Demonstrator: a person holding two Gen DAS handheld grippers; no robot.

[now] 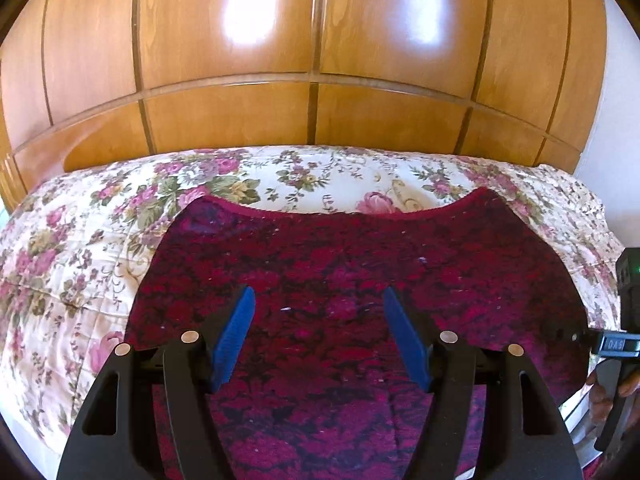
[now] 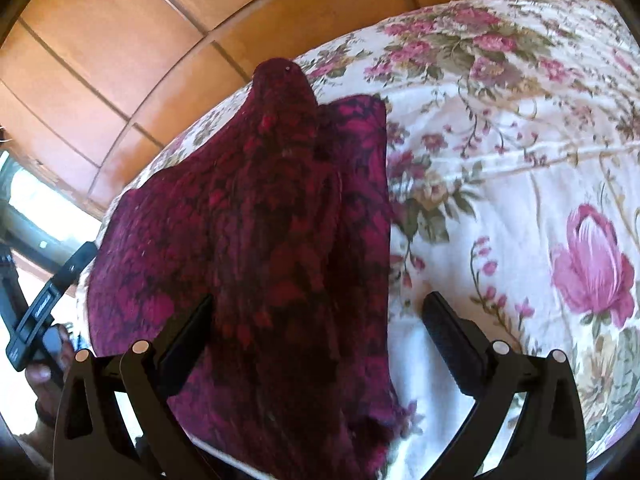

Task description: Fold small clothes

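Note:
A dark red and black patterned garment lies spread on a floral bedspread. My left gripper is open, its blue fingers hovering over the garment's middle, holding nothing. In the right wrist view the garment shows a folded layer along its right edge. My right gripper is open, black fingers spread over the garment's near right edge and the bedspread. The right gripper's body shows at the left view's right edge.
A wooden panelled wardrobe stands behind the bed. The left gripper's body and a hand show at the lower left of the right wrist view. Bare floral bedspread lies left and right of the garment.

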